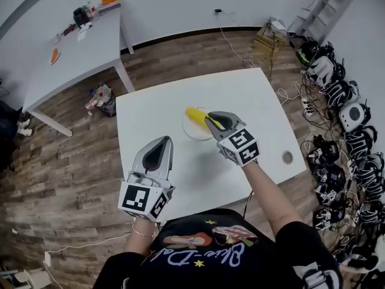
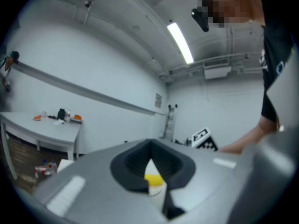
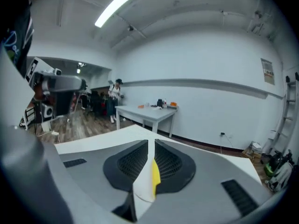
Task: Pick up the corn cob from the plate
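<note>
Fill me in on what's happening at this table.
A person holds a gripper in each hand over a white table. The right gripper, jaws together, has its tip by the yellow corn cob, which lies on a plate and is not gripped. The left gripper, also closed and empty, hangs nearer the person, off to the plate's side.

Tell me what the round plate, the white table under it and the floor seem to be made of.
Round off-white plate: smooth and even, ceramic or plastic; the look leaves it open. White rectangular table: flat matte top, probably laminate board. Brown plank floor: wood or wood-look laminate, with visible grain and staggered plank seams.
</note>
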The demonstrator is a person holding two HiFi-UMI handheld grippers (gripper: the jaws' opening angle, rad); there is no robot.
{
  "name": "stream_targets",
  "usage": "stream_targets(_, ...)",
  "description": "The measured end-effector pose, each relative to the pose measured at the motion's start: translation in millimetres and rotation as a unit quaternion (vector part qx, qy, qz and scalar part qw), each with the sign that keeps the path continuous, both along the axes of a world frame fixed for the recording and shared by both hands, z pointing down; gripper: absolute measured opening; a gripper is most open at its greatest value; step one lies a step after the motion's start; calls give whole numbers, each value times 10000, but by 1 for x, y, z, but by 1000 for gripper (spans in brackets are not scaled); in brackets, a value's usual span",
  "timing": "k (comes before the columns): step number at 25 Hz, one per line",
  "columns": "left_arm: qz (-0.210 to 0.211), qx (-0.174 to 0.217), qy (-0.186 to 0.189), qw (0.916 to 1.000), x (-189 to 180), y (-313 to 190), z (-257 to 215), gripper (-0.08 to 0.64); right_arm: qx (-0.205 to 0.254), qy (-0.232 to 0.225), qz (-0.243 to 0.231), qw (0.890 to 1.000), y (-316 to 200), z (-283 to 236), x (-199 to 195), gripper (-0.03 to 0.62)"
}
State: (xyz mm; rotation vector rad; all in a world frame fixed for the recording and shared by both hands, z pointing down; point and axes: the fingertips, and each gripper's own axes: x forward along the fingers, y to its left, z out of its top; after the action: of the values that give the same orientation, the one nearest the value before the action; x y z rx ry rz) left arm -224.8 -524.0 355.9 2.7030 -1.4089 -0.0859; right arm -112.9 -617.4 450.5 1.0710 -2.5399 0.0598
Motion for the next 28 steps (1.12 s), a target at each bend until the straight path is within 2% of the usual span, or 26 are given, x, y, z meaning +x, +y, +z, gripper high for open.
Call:
stream_targets(1,-54,-33,42,10000,-2,-4,2,-2,-181,187,14,9997,-10,14,1,27)
stream_targets(3,-196,-68,112,9997,-8,-11,3,-2,-527,531,-27,9972,-27,41,-1,153)
stream_targets(7,-418,-100,41,9991,-18,-23,5,-2,-1016,1198,-272,9872,-51,85,-8,177)
stream_targets(10,-571,-150,61,9982,-23,-32,7,-3,-1548,1382,-393,9774,-65,114,-11,232)
stream_targets(13,-584,-199,-34,9981,-27,-37,13,-2,-1807,1548,-449,9702,-75,132,-17,241)
stream_targets(22,-652,-320,2,9974,-34,-45,19,-2,-2308,1760,-622,9549,-82,160,-28,244)
stream_targets(28,-799,-342,-23,9962,-39,-46,20,-2,-2471,1584,-450,9549,-84,163,-21,244)
